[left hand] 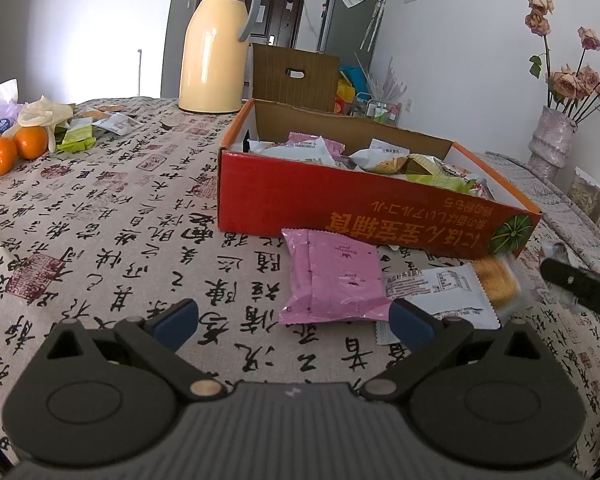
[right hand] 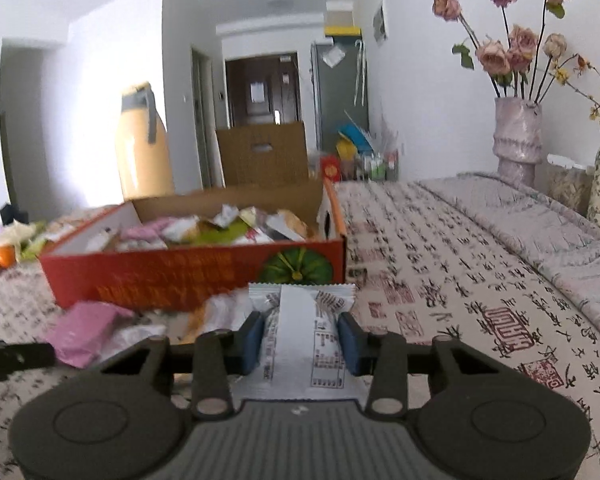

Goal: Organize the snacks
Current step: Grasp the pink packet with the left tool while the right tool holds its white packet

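Calligraphy-print tablecloth (left hand: 100, 240) covers the table, bearing one red cardboard box (left hand: 340, 208) heaped with wrapped snacks, a yellow thermos (left hand: 212, 48) behind it and oranges (left hand: 16, 150) far left. My right gripper (right hand: 301, 340) pinches a white snack packet (right hand: 300, 320) between its blue pads, in front of the box. My left gripper (left hand: 294, 320) stands spread and empty above the cloth, a pink packet (left hand: 332, 276) lying just ahead of it, before the box.

We are seeing a red box (left hand: 300, 200) printed with orange lettering and a green pumpkin, a pink packet (left hand: 332, 280) near it, a white packet (right hand: 300, 336) with black print, a beige tablecloth (left hand: 120, 240) showing black calligraphy and red seals, and a cream flask (left hand: 212, 48) at far left.
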`<action>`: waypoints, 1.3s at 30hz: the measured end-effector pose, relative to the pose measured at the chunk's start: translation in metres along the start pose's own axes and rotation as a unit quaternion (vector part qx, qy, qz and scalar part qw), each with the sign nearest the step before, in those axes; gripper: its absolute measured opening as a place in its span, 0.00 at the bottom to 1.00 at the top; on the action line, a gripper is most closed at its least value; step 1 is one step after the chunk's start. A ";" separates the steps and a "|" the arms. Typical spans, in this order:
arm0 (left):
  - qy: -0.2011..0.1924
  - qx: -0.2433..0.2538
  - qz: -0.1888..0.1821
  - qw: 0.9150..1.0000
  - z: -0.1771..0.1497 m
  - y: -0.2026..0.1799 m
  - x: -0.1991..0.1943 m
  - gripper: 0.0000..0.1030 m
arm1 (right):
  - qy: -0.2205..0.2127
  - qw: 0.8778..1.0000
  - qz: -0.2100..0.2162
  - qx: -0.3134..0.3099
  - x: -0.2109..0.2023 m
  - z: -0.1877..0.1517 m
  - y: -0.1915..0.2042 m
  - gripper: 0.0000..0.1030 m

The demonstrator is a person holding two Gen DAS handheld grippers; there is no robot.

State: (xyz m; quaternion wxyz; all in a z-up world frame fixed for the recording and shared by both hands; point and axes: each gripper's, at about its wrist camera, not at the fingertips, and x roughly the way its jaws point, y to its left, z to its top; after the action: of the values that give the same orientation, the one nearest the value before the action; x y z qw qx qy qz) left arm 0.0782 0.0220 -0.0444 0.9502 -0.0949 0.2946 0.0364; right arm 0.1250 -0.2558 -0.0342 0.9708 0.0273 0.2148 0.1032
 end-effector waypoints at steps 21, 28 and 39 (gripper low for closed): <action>0.006 0.017 0.033 0.999 0.005 -0.008 -0.004 1.00 | -0.047 0.998 0.045 -0.027 -0.005 -0.010 0.026 0.38; 0.008 0.044 0.035 0.998 0.026 -0.025 -0.007 1.00 | -0.049 0.997 0.051 -0.023 -0.006 -0.011 0.025 0.39; 0.064 0.071 0.059 0.994 0.042 -0.048 0.035 1.00 | -0.050 0.997 0.054 -0.016 -0.005 -0.011 0.023 0.39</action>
State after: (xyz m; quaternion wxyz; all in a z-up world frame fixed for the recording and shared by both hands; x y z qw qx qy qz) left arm 0.1363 -0.0159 -0.0221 0.9300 -0.0115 0.3618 0.0647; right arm 0.1115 -0.2343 -0.0395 0.9737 0.0282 0.1624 0.1572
